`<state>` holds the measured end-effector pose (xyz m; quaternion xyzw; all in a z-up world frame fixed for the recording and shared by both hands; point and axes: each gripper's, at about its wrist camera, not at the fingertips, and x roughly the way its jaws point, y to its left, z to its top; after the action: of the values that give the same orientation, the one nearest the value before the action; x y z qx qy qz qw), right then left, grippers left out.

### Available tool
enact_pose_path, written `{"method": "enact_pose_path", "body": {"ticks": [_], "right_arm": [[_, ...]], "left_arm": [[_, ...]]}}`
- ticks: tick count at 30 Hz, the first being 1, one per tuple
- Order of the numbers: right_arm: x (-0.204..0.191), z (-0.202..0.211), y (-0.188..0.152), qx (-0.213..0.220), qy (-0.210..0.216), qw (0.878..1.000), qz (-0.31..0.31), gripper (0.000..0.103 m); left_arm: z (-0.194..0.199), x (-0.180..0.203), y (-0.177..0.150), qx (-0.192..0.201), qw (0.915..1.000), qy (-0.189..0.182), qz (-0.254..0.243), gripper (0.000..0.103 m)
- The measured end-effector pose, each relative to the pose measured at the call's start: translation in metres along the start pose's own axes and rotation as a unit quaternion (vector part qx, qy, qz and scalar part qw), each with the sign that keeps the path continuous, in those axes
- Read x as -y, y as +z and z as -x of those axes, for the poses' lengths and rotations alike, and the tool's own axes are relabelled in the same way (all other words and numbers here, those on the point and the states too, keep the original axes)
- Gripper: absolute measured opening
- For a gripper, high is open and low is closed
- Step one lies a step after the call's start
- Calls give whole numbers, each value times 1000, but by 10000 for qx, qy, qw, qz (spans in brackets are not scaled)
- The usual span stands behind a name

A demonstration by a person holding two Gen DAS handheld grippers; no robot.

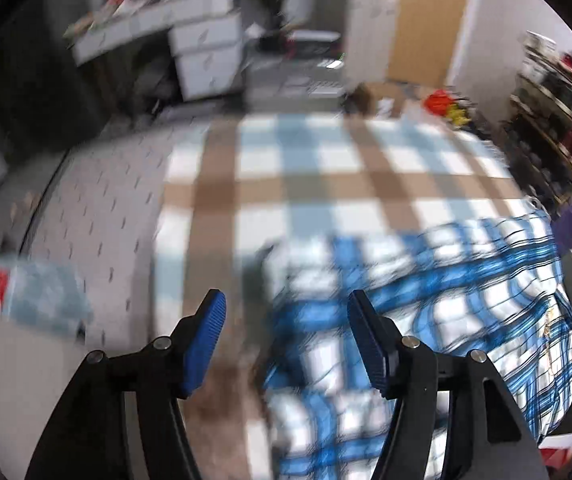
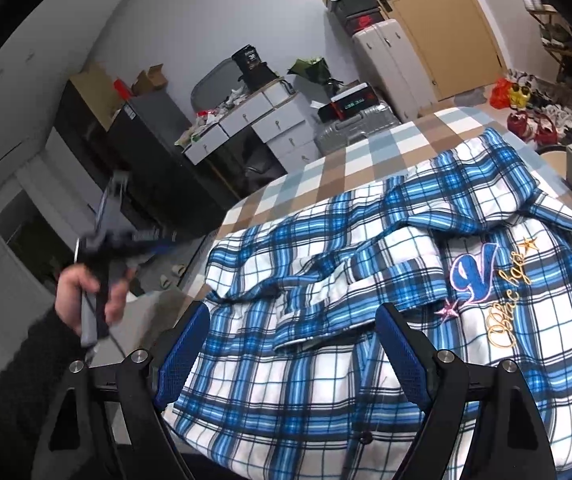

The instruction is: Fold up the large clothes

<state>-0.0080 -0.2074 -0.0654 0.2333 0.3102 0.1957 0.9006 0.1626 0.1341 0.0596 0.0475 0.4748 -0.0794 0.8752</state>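
The left claw (image 1: 286, 340) has its blue pads spread apart with nothing between them; it is lifted clear of the cloth, and its own view is smeared with blur. Below and to the right of its right pad lies the blue-and-white plaid shirt (image 1: 426, 320). Beyond its fingertips stretches the checked bedspread (image 1: 286, 168) in tan, pale blue and white, and off to its left is a grey dotted surface (image 1: 97, 208).

The right claw (image 2: 292, 344) also stands wide apart, gripping nothing. It hangs low over the near edge of the plaid shirt (image 2: 366, 280), which spreads rumpled from just under the pads outward across the bed. Just past the right pad the shirt carries an embroidered blue letter V (image 2: 474, 276) with gold script and small stars. Farther out, the checked bedspread (image 2: 346, 156) shows beyond the shirt's far edge.

To the left of the right claw, off the bed's side, a person's hand (image 2: 85, 292) in a dark sleeve holds the left claw's handle, blurred. Behind stand white drawers (image 2: 269, 120), suitcases (image 2: 390, 60) and a wooden door (image 2: 446, 20).
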Motion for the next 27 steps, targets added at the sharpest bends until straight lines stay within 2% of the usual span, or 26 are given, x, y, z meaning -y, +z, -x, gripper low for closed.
{"method": "enact_pose_path", "body": {"ticks": [1, 3, 6, 8, 10, 11, 12, 15, 16, 18, 19, 22, 24, 26, 27], "right_arm": [[-2, -1, -1, -21, -7, 10000, 61, 86], [-4, -3, -2, -46, -78, 9998, 161, 86], [-1, -3, -2, -52, -156, 9997, 197, 86], [4, -3, -1, -68, -176, 9998, 108, 86], [9, -3, 1, -105, -169, 9998, -14, 86], [11, -4, 1, -115, -157, 9998, -49, 86], [13, -4, 1, -135, -149, 9998, -82, 86], [15, -7, 1, -254, -222, 9994, -71, 86], [15, -9, 1, -281, -219, 9993, -82, 86], [15, -9, 1, -297, -152, 9994, -110, 86], [14, -9, 1, -286, -152, 9994, -109, 86], [9, -9, -1, -258, -195, 9995, -22, 86], [7, -9, -2, -246, -246, 9994, 63, 86], [7, -8, -3, -237, -331, 9991, 129, 86], [8, -7, -3, -241, -376, 9989, 127, 86]], "left_arm": [[-6, 13, 5, 17, 9996, -80, -270, 58], [-26, 41, 6, -68, 9969, 3, -780, 58], [-75, 55, -2, -627, 9946, -235, -789, 58], [-118, 53, -12, -1146, 9896, -142, -855, 58], [-139, 42, -15, -1382, 9884, -137, -614, 59], [-140, 33, -15, -1301, 9905, -292, -321, 59], [-140, 31, -14, -1325, 9905, -300, -234, 59], [-129, 43, -9, -1359, 9891, -1, -561, 58], [-120, 47, -6, -1228, 9906, -31, -604, 58], [-102, 59, 2, -974, 9924, -351, -661, 58], [-96, 68, 6, -1057, 9916, -420, -616, 58], [-100, 90, 13, -965, 9919, -492, -664, 58], [-118, 104, 9, -1201, 9889, -518, -709, 58], [-145, 117, -4, -1627, 9833, -234, -785, 58], [-152, 115, -9, -1643, 9830, -189, -792, 58]]}}
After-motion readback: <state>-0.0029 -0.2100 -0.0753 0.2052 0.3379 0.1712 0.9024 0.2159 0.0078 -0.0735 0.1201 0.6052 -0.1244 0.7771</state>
